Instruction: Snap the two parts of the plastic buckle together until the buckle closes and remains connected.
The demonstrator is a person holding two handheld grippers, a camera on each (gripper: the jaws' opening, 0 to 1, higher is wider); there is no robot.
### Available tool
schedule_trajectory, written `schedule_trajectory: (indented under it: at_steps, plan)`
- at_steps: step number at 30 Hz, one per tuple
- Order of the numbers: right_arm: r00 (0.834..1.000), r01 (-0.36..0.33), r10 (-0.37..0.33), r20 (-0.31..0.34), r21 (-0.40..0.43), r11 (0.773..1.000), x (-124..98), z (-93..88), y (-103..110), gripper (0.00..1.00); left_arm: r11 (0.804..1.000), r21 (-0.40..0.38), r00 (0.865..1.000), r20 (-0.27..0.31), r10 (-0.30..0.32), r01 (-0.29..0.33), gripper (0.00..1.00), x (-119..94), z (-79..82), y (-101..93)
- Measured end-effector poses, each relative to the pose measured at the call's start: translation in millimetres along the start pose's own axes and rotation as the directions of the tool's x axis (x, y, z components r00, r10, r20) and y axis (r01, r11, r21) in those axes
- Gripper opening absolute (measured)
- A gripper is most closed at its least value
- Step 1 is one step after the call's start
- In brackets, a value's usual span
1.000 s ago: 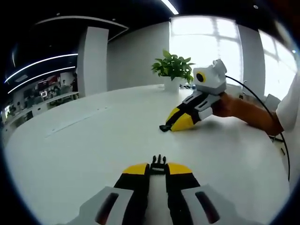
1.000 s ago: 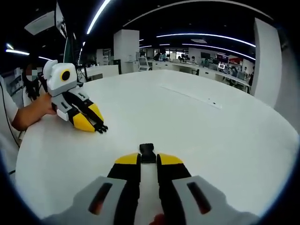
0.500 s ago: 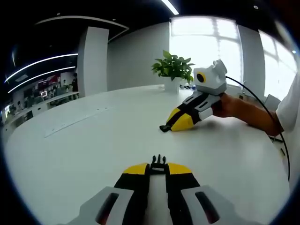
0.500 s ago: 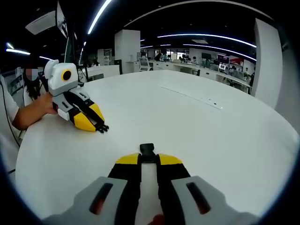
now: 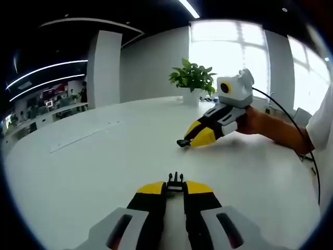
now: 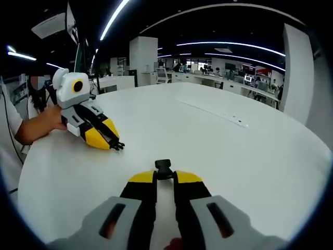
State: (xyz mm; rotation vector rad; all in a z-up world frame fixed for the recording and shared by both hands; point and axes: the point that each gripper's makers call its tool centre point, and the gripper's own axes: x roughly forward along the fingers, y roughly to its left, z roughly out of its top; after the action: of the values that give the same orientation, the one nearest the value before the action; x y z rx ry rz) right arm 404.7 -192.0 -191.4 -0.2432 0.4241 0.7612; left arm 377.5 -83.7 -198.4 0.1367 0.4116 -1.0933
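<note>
Yellow-tipped black fingers, white/grey gripper body, black cable, white sleeve.

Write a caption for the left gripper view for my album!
Left tongs pinch the pronged buckle half above a white table, right tongs opposite.

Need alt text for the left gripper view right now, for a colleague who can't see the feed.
The left hand-held gripper pinches the pronged buckle half at its yellow tips, above a white table. Across the table, the right hand-held gripper, in a person's hand, holds the other buckle half; a potted plant stands behind.
</note>
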Motion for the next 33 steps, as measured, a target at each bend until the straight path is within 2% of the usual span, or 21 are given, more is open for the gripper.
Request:
schedule_trajectory:
  at_steps: [11,14,18,22,27,33]
  plan:
    - [1.0,0.001,-0.001,0.008,0.011,1.0,-2.8,2.6,1.0,0.13,1.0,0.008,1.0,0.01,0.022,-0.022,0.12,-5.5,3.1,4.9]
    - [0.997,-0.05,0.045,0.064,0.08,0.996,-4.9,11.7,11.4,0.13,1.0,-0.013,1.0,0.025,0.016,-0.015,0.12,-7.8,3.6,3.9]
    - [0.998,-0.028,0.025,0.053,0.049,0.998,-9.8,14.8,13.4,0.13,1.0,0.003,1.0,0.0,0.026,-0.026,0.12,-15.1,-1.3,1.7]
    - [0.999,-0.015,0.014,0.044,0.031,0.999,-16.5,17.9,16.5,0.13,0.999,0.032,0.999,0.0,0.037,-0.037,0.12,-26.5,5.8,-2.2]
    - [0.997,-0.043,0.037,0.071,0.089,0.995,-25.9,19.5,28.0,0.13,0.997,0.061,0.998,-0.025,0.05,-0.049,0.12,-37.2,2.0,-10.3]
    - [0.999,-0.021,0.019,0.028,0.038,0.999,-31.1,9.9,39.9,0.13,0.997,0.058,0.998,-0.03,0.055,-0.054,0.12,-50.2,-5.6,-20.2]
